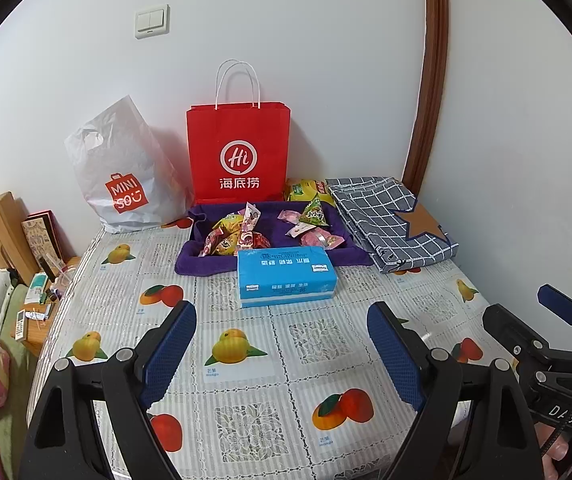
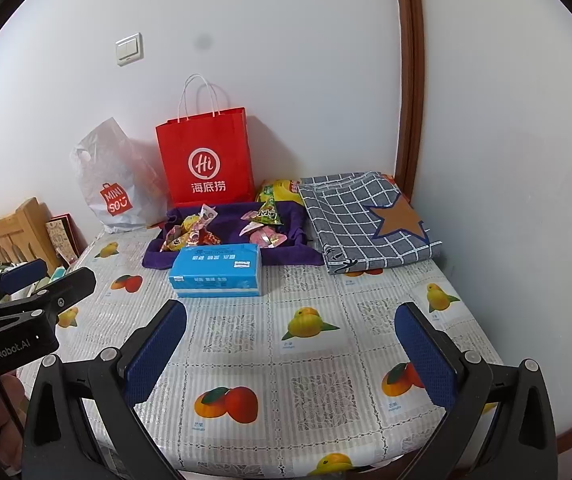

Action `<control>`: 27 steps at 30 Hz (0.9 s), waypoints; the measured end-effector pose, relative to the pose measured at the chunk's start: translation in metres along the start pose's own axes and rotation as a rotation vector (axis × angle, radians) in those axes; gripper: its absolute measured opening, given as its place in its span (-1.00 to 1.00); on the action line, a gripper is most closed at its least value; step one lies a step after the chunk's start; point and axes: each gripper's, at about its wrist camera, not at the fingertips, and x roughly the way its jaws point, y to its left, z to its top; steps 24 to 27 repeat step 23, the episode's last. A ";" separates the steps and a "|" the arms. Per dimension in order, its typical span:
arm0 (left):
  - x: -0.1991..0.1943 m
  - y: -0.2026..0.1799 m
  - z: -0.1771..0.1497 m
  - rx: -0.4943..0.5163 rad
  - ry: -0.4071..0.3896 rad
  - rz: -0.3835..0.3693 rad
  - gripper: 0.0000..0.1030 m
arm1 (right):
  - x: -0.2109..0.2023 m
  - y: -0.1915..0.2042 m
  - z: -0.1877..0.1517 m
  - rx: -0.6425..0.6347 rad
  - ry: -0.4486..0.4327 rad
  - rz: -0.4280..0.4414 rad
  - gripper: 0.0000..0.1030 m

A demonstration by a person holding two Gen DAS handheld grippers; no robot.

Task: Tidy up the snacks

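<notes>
Several wrapped snacks [image 1: 233, 236] [image 2: 189, 234] lie in a purple cloth-lined tray [image 1: 201, 260] [image 2: 157, 258] at the back of the table, in two heaps, with a green triangular packet [image 1: 314, 212] [image 2: 268, 213] on the right heap. A yellow snack bag [image 1: 306, 191] [image 2: 279, 190] lies behind the tray. My left gripper [image 1: 281, 348] is open and empty, low over the near table. My right gripper [image 2: 292, 350] is open and empty, beside it on the right; it also shows in the left wrist view [image 1: 558, 312].
A blue tissue pack [image 1: 286, 276] [image 2: 217, 276] lies in front of the tray. A red paper bag [image 1: 239, 152] [image 2: 207, 156] and a white plastic bag [image 1: 125, 176] [image 2: 113, 184] stand against the wall. A folded checked cloth [image 1: 390, 220] [image 2: 362, 220] lies at the right. A cluttered nightstand [image 1: 41, 296] is left.
</notes>
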 end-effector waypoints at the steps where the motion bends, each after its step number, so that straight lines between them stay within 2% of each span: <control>1: 0.000 0.000 0.000 0.001 0.001 -0.003 0.69 | 0.000 0.000 0.000 -0.001 0.000 0.001 0.99; 27: 0.002 0.003 -0.003 -0.011 0.001 0.006 0.74 | -0.002 0.003 -0.001 -0.001 -0.005 0.009 0.99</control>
